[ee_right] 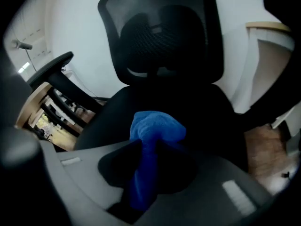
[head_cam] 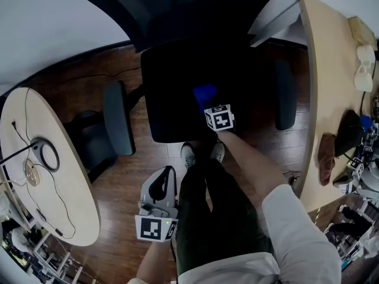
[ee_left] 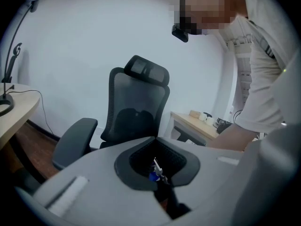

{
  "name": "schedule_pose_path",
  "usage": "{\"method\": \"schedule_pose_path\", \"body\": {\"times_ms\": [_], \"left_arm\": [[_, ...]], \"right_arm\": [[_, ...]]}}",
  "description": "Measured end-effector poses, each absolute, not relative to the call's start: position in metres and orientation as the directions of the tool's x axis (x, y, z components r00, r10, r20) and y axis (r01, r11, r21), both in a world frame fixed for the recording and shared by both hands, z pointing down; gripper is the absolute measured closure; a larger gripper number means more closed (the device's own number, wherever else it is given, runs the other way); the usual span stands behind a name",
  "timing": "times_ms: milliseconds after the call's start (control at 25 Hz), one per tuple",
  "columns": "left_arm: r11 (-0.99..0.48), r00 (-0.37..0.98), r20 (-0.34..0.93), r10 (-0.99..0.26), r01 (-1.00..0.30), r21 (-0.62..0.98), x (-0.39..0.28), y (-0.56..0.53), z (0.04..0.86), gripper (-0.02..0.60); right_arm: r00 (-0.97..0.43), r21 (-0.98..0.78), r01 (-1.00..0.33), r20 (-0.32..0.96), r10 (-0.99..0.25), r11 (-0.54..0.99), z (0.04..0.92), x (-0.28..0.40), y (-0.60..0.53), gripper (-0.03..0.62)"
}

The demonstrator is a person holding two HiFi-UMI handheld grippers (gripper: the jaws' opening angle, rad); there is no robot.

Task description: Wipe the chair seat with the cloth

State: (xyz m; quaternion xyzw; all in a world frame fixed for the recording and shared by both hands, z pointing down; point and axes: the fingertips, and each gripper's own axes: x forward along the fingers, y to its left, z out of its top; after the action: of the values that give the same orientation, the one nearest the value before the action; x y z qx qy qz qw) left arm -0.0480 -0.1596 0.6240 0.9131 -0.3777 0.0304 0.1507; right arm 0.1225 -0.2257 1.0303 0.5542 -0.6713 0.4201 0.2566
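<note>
A black office chair fills the middle of the head view, and its seat (head_cam: 174, 93) lies just beyond my feet. A blue cloth (head_cam: 205, 93) rests bunched on the right half of the seat. My right gripper (head_cam: 209, 103) is shut on it, and in the right gripper view the cloth (ee_right: 153, 128) bulges out past the right gripper (ee_right: 149, 149) onto the seat (ee_right: 202, 107). My left gripper (head_cam: 162, 175) hangs low beside my left leg, short of the seat, its jaws together with nothing between them. The left gripper (ee_left: 157, 142) points at the chair back (ee_left: 138, 105).
Grey armrests (head_cam: 118, 126) (head_cam: 285, 93) flank the seat. A light wooden desk (head_cam: 323, 99) with white cups (head_cam: 364, 70) stands close on the right. A round table (head_cam: 65, 188) with a cabled lamp base sits at the left. My shoes (head_cam: 188, 155) touch the seat's front on the wooden floor (head_cam: 118, 188).
</note>
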Motion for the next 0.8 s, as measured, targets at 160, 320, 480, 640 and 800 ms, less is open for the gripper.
{"method": "schedule_pose_path", "body": {"times_ms": [160,320,480,640,800], "left_arm": [[-0.713,0.756,0.165,-0.633,-0.653,0.255,-0.019,-0.154,0.624,0.543],[-0.735,0.783,0.170,-0.599,-0.621,0.271,0.007,-0.147,0.629,0.543],[-0.748,0.795,0.172,-0.581,-0.606,0.271,0.018,-0.141,0.630,0.543],[-0.734,0.779,0.172,-0.603,-0.626,0.264,0.005,-0.141,0.628,0.543],[-0.697,0.743,0.170,-0.647,-0.667,0.264,-0.024,-0.147,0.626,0.543]], "right_arm": [[-0.118,-0.200,-0.975,0.833,-0.540,-0.096,1.024,0.231,-0.194,0.505],[-0.055,-0.170,-0.973,0.831,-0.553,-0.159,1.015,0.287,-0.179,0.505],[-0.068,-0.191,-0.968,0.821,-0.568,-0.160,1.010,0.287,-0.179,0.505],[-0.171,-0.288,-0.953,0.773,-0.611,-0.098,0.984,0.214,-0.191,0.505],[-0.377,-0.414,-0.906,0.689,-0.619,0.090,0.954,0.065,-0.202,0.505]]}}
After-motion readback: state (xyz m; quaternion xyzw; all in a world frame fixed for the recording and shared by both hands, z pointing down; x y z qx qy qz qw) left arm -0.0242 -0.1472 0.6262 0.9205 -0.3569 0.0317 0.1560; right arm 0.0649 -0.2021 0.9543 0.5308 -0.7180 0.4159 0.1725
